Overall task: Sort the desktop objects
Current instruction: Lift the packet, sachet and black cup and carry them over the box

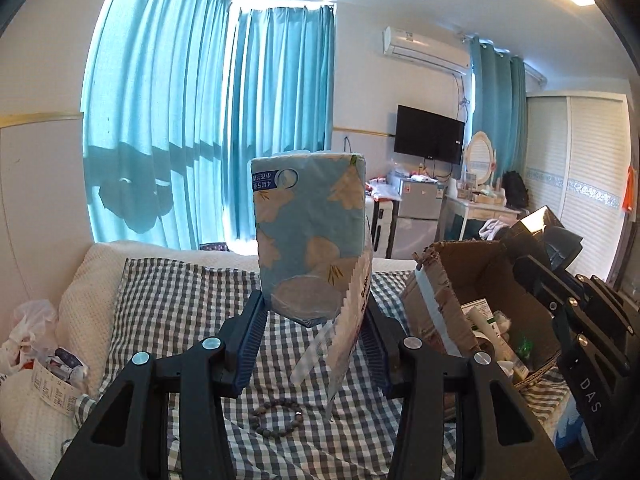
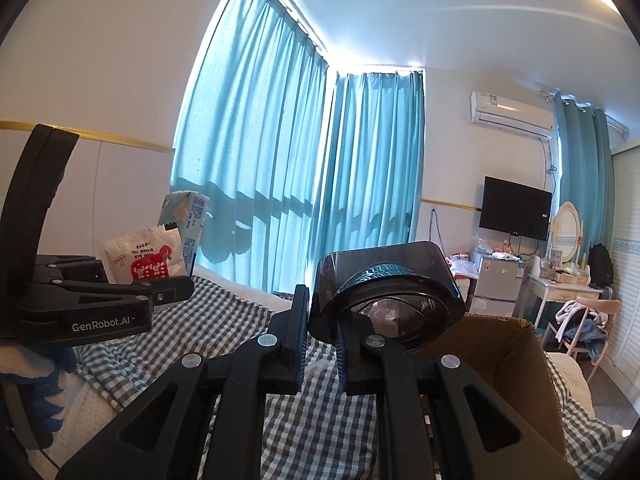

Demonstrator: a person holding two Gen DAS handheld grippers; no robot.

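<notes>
Through my left wrist view, my left tool (image 1: 316,312) clamps a tissue pack (image 1: 310,232) and loose sachet (image 1: 352,320) above the bed (image 1: 180,300), the sachet liable to slip free, while my right view shows my right tool (image 2: 322,344) pinching only the rim of a dark tape dispenser (image 2: 388,292) beside the cardboard box (image 2: 516,364), which could twist out.

A blue tissue pack (image 1: 310,224) printed with pale leaf shapes stands upright, held off the checked bed, with a white sachet (image 1: 348,332) marked in red pressed against its right side. A dark, smoky translucent box (image 2: 386,296) with a round rim inside hangs tilted above an open cardboard box (image 1: 484,304), which already holds tubes and small packets. A beaded bracelet (image 1: 278,416) lies flat on the bed.
</notes>
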